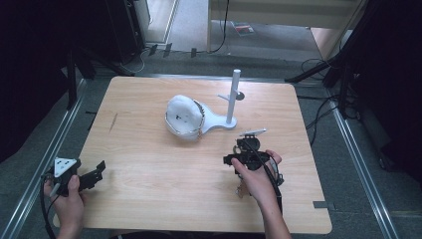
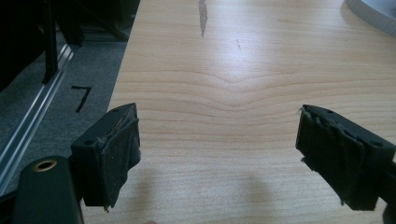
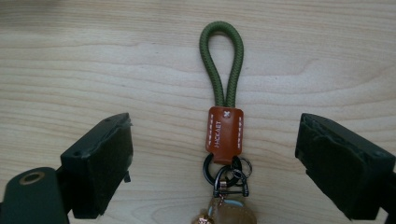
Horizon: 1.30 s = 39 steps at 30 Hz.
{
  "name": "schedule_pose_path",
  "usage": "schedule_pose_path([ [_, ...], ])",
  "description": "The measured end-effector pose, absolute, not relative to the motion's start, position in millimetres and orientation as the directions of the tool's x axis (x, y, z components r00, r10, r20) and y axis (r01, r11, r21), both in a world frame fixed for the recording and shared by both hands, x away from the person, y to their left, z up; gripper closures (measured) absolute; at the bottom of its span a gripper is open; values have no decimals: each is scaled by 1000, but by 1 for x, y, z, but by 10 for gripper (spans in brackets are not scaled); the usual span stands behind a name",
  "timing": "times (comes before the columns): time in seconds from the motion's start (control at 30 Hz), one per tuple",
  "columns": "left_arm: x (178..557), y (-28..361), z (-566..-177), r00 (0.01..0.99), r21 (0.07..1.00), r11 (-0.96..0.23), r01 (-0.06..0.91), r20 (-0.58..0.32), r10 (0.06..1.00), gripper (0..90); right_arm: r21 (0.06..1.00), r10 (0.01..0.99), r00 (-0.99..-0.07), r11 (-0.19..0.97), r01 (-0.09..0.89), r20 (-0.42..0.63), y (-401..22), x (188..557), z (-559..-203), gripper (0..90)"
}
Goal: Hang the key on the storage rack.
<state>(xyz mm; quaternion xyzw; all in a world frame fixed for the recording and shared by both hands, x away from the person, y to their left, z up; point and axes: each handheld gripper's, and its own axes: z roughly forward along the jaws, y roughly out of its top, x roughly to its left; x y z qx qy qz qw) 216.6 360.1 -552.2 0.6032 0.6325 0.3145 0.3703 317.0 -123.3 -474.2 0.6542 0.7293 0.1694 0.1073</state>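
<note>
Step in hand, as judged: pick-up of the keychain [image 3: 223, 135] by the right gripper [image 3: 212, 154].

The keychain lies flat on the wooden table [image 1: 149, 164], near the person's side, on the right. In the right gripper view its green cord loop [image 3: 222, 60] points away from the jaws, the brown leather tab [image 3: 224, 129] sits midway between them, and the metal rings and keys [image 3: 226, 177] trail back toward the camera. The jaws stand wide, one on each side of the tab, touching nothing.

The left gripper [image 2: 217, 154] rests over bare table at the near left corner, jaws wide and empty.

The white stand with its upright post [image 1: 233, 99] and the white cap [image 1: 184, 117] beside it sit well apart from the work.

Recommendations:
- Keep the tab centred between the pads.
- Lower until the pads flank the tab or the cord just above it, then close squarely.
- Avoid the loose rings, which would likely slip or swing.
</note>
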Motion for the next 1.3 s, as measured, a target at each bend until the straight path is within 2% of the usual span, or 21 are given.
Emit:
schedule_pose_path([
  [0.17, 216, 361, -552, 0, 845, 80, 530, -95, 996, 145, 348, 981, -108, 47, 936, 159, -130, 322, -478, 215],
  [0.23, 216, 361, -552, 2, 845, 80, 528, -95, 995, 145, 315, 978, -108, 46, 948, 181, -132, 324, -480, 216],
  [0.33, 216, 361, -552, 1, 843, 80, 533, -95, 995, 145, 295, 985, -100, 54, 954, 143, -134, 326, -483, 223],
  [0.47, 217, 360, -552, 1, 841, 75, 535, -89, 996, 145, 245, 982, -138, 104, 964, 126, -134, 326, -490, 360],
  [0.67, 217, 360, -552, -1, 839, 74, 539, -87, 996, 145, 208, 990, -126, 111, 972, 61, -133, 328, -502, 447],
  [0.7, 217, 360, -552, -1, 839, 73, 540, -87, 996, 145, 214, 990, -128, 114, 970, 56, -134, 328, -503, 449],
  [0.77, 217, 360, -552, 0, 839, 73, 539, -86, 996, 145, 222, 992, -117, 103, 970, 49, -135, 329, -504, 510],
  [1.03, 217, 360, -552, 1, 841, 77, 536, -92, 996, 145, 222, 993, -100, 85, 971, 58, -134, 332, -508, 604],
  [1.13, 217, 360, -552, 2, 840, 74, 537, -89, 996, 145, 236, 993, -116, 107, 966, 25, -132, 330, -508, 664],
  [1.3, 217, 360, -552, 2, 840, 70, 538, -84, 996, 145, 262, 981, -194, 191, 946, -13, -131, 325, -509, 670],
])
